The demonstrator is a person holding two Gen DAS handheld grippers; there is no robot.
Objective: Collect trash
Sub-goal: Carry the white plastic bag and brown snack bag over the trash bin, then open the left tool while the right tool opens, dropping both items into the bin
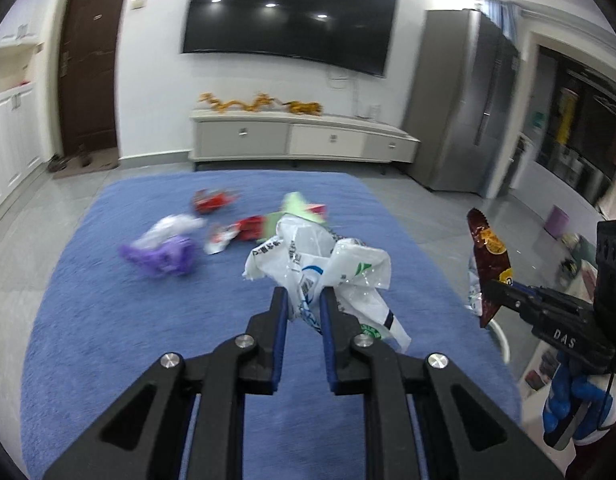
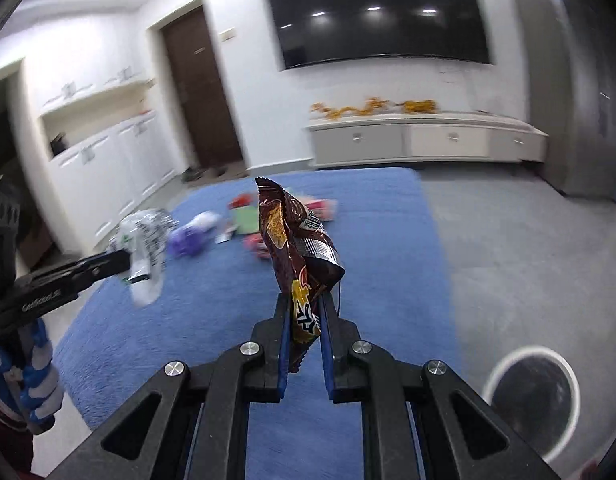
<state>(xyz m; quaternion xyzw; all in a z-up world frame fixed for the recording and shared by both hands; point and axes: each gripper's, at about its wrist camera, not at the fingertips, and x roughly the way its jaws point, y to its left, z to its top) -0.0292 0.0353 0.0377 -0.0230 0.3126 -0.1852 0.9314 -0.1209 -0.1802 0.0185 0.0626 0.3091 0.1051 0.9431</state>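
Note:
My left gripper (image 1: 302, 294) is shut on a crumpled white plastic bag (image 1: 320, 264) and holds it above the blue rug (image 1: 107, 340); the bag also shows in the right wrist view (image 2: 145, 248). My right gripper (image 2: 303, 300) is shut on a brown snack wrapper (image 2: 295, 248) held upright above the rug; the wrapper also shows in the left wrist view (image 1: 488, 264). More trash lies on the rug beyond: a purple and white bag (image 1: 163, 248), red wrappers (image 1: 213, 200) and a green and red pack (image 1: 299, 210).
A white-rimmed round bin with a dark liner (image 2: 532, 396) stands on the grey floor right of the rug. A low white TV cabinet (image 1: 299, 136) stands under the wall TV (image 1: 287, 12). A grey fridge (image 1: 464, 100) is at the right.

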